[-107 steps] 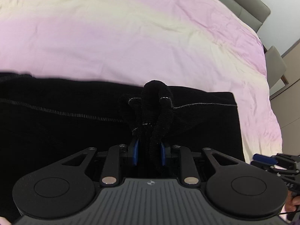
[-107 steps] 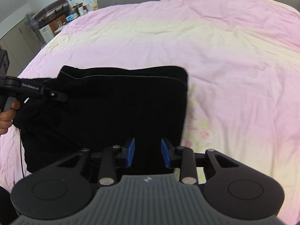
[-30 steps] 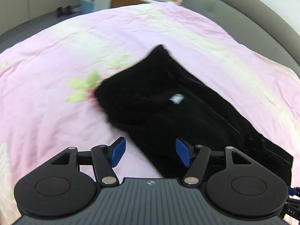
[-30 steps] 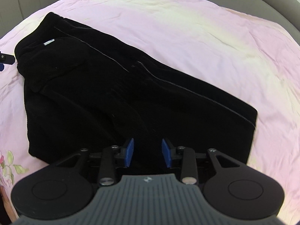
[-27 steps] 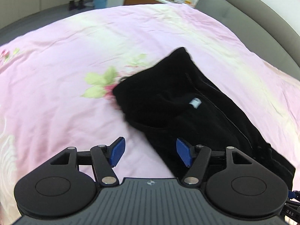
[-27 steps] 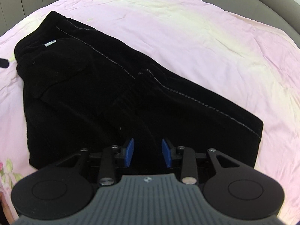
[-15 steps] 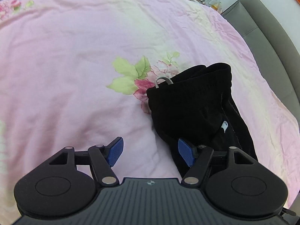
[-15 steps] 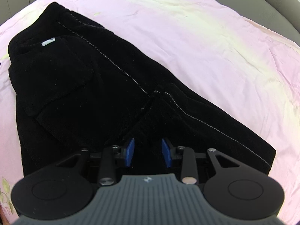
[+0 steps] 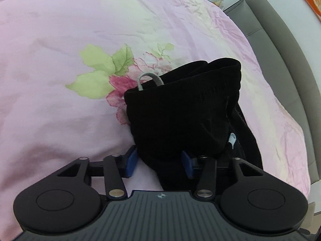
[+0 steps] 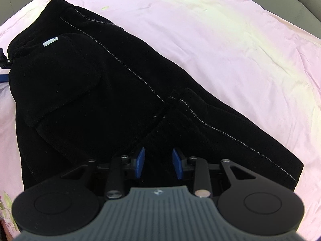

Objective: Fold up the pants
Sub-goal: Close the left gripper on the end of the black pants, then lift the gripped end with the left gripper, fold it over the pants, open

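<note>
Fingers first: your left gripper point(image 9: 159, 164) is spread wide with the waistband end of the black pants point(image 9: 184, 108) sitting between the blue pads point(image 9: 131, 163), not pinched yet. Your right gripper point(image 10: 158, 163) is also released, jaws parted just above the crotch seam, holding nothing.

Moving outward, the pants point(image 10: 112, 84) lie flat on the pink floral bedsheet point(image 9: 60, 40), and I'd say they're already folded lengthwise, one leg over the other, with the white label point(image 10: 50, 41) and back pocket facing up. A grey drawstring loop point(image 9: 149, 79) pokes out at the waist.

So you're maybe halfway. The crosswise fold isn't done: the legs stretch out full length toward the hem. Looks like you're lining up for that grab.
</note>
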The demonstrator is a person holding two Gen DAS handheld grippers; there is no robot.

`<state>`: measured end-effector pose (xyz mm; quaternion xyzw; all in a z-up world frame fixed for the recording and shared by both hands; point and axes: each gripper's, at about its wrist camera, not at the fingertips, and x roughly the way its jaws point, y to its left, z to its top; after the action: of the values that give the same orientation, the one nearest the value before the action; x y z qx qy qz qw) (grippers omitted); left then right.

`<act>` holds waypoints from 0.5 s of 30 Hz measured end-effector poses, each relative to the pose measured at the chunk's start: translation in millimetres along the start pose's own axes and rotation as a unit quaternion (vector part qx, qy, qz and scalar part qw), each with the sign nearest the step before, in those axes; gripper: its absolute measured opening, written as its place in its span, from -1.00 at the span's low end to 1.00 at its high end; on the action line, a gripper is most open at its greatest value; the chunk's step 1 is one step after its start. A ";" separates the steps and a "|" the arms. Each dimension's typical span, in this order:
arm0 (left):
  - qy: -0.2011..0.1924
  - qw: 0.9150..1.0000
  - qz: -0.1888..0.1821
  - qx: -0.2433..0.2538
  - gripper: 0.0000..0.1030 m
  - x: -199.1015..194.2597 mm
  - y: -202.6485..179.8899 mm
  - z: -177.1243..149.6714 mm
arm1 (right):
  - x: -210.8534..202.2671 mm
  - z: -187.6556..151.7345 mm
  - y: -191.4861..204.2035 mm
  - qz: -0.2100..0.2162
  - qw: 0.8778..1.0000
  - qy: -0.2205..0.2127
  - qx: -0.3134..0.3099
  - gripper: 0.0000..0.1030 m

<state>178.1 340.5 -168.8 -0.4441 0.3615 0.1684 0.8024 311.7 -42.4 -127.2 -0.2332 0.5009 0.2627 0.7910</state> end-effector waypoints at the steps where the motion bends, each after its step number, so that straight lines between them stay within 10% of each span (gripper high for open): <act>1: -0.003 1.000 0.000 -0.001 -0.13 -1.0 -0.5 -0.5 | -0.3 -0.2 -0.3 -0.001 1.000 0.000 -0.001 -0.45; 10: -0.074 0.995 -0.036 0.064 -0.84 -38.0 -33.1 -12.5 | -1.0 -4.4 -0.2 -0.001 1.000 -0.005 0.005 -0.45; 15: -0.105 0.981 -0.091 0.132 -0.86 -65.1 -81.3 -18.7 | -2.9 -4.1 1.6 -0.003 1.000 -0.005 0.004 -0.45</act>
<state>173.7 283.6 -79.7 -0.3453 0.2524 0.0909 0.8993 306.9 -44.3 -126.3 -0.2301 0.4971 0.2601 0.7952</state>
